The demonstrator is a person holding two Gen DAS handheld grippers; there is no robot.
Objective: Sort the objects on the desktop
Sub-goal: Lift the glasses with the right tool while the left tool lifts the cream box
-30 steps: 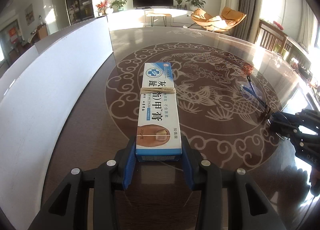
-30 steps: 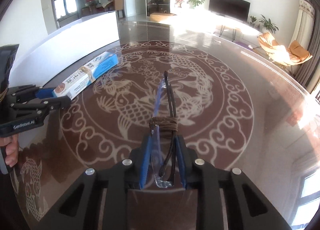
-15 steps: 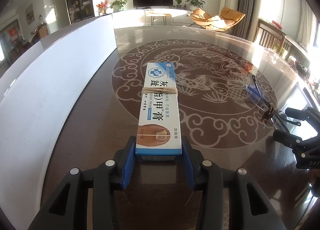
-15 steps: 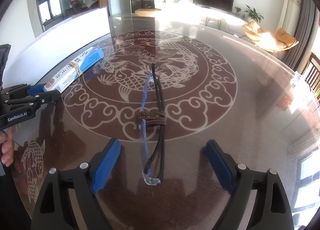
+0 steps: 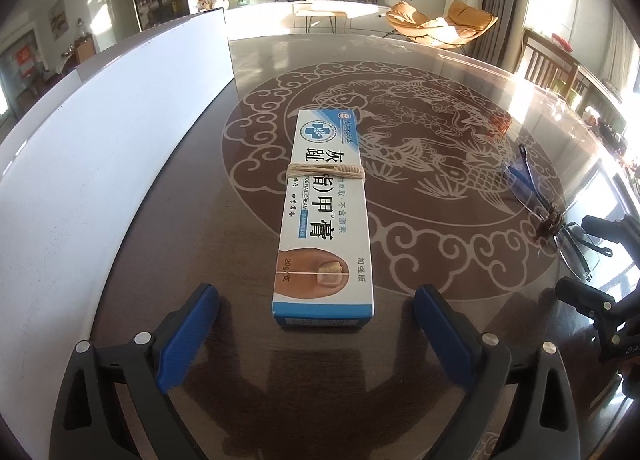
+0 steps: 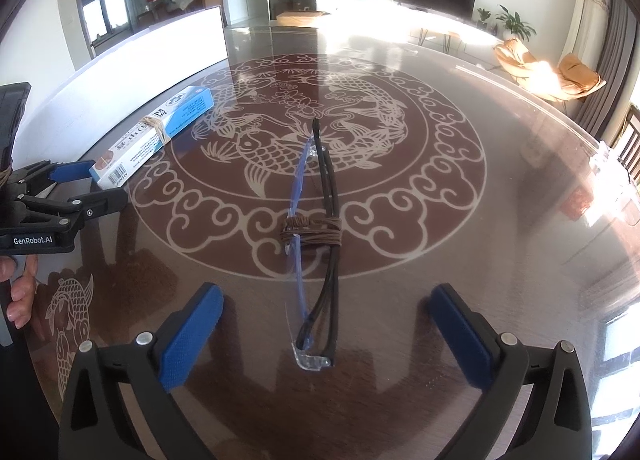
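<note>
The left gripper (image 5: 316,324) has just been opening and stands wide, one cream box (image 5: 325,220) lying loose between its fingers near the tabletop's (image 5: 460,72) left edge; the right gripper (image 6: 326,332), likewise just opened wide, straddles one pair of folded glasses (image 6: 316,228) lying free nearer the centre

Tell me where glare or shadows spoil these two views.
Left wrist view: sharp; the box is evenly lit, gripper shadows fall on the table below it, sunlight whitens the right edge. Right wrist view: strong glare washes out the far tabletop; the glasses stay clear. Both views bend straight lines near the rim.
</note>
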